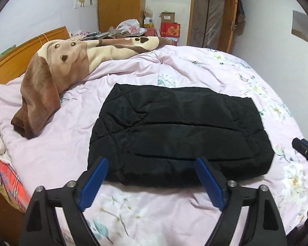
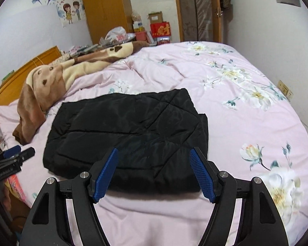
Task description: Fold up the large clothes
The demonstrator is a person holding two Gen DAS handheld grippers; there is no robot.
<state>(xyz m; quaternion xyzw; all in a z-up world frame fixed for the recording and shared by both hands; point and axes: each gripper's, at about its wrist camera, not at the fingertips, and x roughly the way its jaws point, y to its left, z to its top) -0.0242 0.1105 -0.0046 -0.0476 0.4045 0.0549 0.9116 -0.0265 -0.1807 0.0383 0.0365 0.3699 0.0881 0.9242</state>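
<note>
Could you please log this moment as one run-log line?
black jacket: folded, on bed | left gripper: open, empty | right gripper: open, empty

Open quilt right of and beyond the folded black jacket, and a bare strip along its near edge: free passage there. Left side tighter: a brown blanket lies heaped near the jacket's far-left corner, headboard behind it. Clutter at the bed's left edge. Wall close along the bed's right side.
</note>
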